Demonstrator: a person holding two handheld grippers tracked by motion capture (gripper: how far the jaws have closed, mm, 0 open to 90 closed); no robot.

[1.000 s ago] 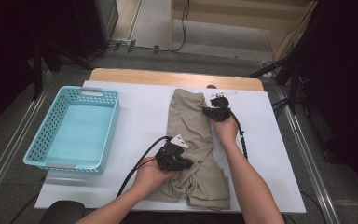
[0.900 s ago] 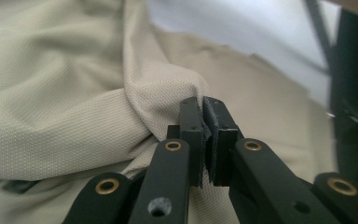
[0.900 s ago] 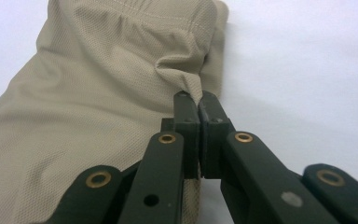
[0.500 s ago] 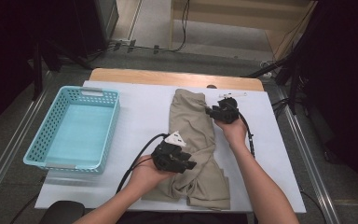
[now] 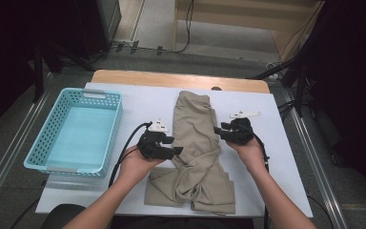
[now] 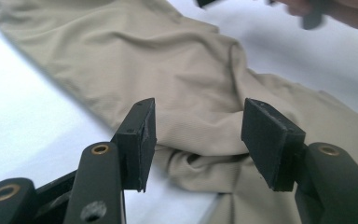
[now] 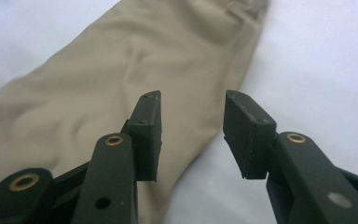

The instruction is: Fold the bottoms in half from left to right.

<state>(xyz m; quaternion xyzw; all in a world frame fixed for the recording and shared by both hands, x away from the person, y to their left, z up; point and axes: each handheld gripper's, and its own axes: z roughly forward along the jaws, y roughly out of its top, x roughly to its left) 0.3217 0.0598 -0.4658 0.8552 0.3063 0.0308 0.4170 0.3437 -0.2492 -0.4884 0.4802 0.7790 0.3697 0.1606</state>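
Both hands pull back off the khaki trousers (image 5: 196, 143), which lie lengthwise on the table (image 5: 138, 102). Left gripper (image 5: 174, 151) and right gripper (image 5: 218, 130) gape empty at opposite edges; a fresh grasp looks likely.
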